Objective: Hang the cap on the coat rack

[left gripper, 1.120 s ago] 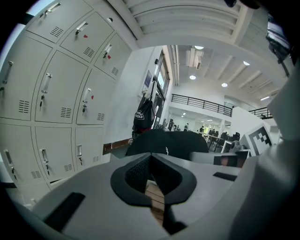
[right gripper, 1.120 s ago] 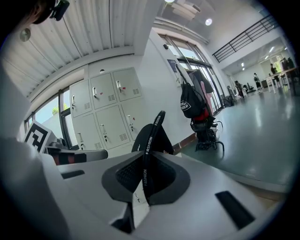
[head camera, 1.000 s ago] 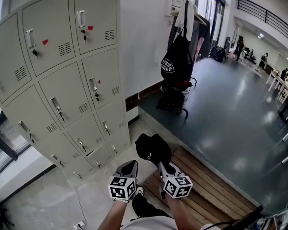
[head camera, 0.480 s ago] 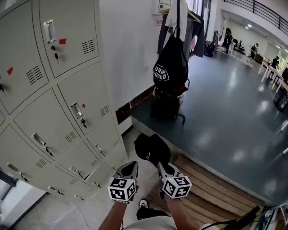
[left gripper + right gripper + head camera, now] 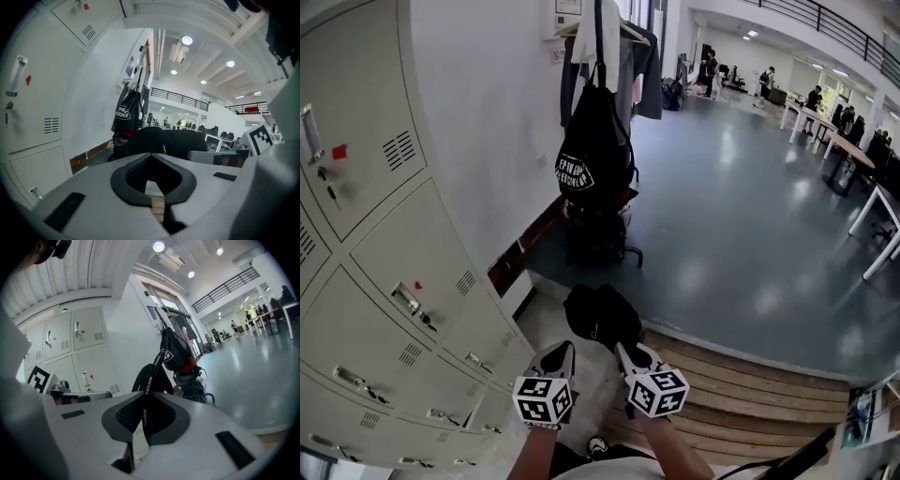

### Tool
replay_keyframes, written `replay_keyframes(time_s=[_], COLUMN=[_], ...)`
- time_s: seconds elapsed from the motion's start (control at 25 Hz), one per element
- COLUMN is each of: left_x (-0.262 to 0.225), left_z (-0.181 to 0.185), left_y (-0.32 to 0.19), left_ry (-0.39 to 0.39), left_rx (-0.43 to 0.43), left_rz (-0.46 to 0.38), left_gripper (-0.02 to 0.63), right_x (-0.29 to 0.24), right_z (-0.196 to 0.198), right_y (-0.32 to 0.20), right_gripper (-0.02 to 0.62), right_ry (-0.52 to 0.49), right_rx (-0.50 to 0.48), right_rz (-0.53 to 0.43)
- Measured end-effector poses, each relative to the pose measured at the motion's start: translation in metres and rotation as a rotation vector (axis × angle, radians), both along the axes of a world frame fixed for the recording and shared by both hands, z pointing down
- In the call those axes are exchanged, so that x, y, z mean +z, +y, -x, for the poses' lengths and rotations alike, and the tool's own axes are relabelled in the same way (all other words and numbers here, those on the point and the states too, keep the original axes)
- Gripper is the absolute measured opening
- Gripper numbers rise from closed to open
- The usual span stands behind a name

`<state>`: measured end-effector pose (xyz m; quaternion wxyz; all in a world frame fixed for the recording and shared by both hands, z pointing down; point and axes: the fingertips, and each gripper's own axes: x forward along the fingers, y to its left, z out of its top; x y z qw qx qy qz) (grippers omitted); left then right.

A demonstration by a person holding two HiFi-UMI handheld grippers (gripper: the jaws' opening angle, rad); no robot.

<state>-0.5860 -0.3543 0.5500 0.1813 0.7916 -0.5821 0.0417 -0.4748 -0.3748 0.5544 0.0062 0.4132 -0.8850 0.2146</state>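
Carried the black cap point(image 5: 598, 317) by its printed strap point(image 5: 149, 385), pinched between the closed jaws of the right gripper point(image 5: 623, 354), crown hanging just beyond the tips, probably to leave the cap's opening free for a hook. Held the left gripper point(image 5: 562, 352) alongside, jaws together on nothing, cap just ahead of them, likely as spare support. Faced the coat rack point(image 5: 598, 28), well ahead of both jaw pairs and already loaded with a black bag point(image 5: 594, 155) and garments point(image 5: 642, 56); not yet within reach.

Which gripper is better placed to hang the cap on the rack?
Right. The right gripper is shut on the cap by its strap; the left gripper is shut, holding nothing. The coat rack stands ahead.
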Motion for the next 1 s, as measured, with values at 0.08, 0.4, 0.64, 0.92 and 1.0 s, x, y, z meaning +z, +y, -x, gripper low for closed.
replay_keyframes(time_s=[0.08,0.4,0.64,0.92,1.0], left_x=[0.001,0.0,-0.01,-0.037,-0.043], left_z=[-0.006,-0.029,-0.026,0.006,0.017], left_y=[-0.015,-0.082,-0.139,-0.207,-0.219], left_ry=[0.013,0.017,0.019,0.021,0.019], left_rx=[0.036,0.215,0.335,0.391,0.392], left_rz=[0.006,0.004,-0.002,-0.032,-0.035], left_gripper=[0.005,0.005,0.005,0.003,0.003], right_x=[0.002,0.008,-0.001,-0.023,-0.027], right_z=[-0.009,-0.037,-0.028,0.002,0.009], right_y=[-0.01,-0.055,-0.096,-0.152,-0.164], right_gripper=[0.02,0.019,0.02,0.02,0.02], right_ry=[0.007,0.006,0.008,0.019,0.023], right_rx=[0.04,0.232,0.345,0.415,0.428], right_rz=[0.007,0.023,0.02,-0.007,-0.014])
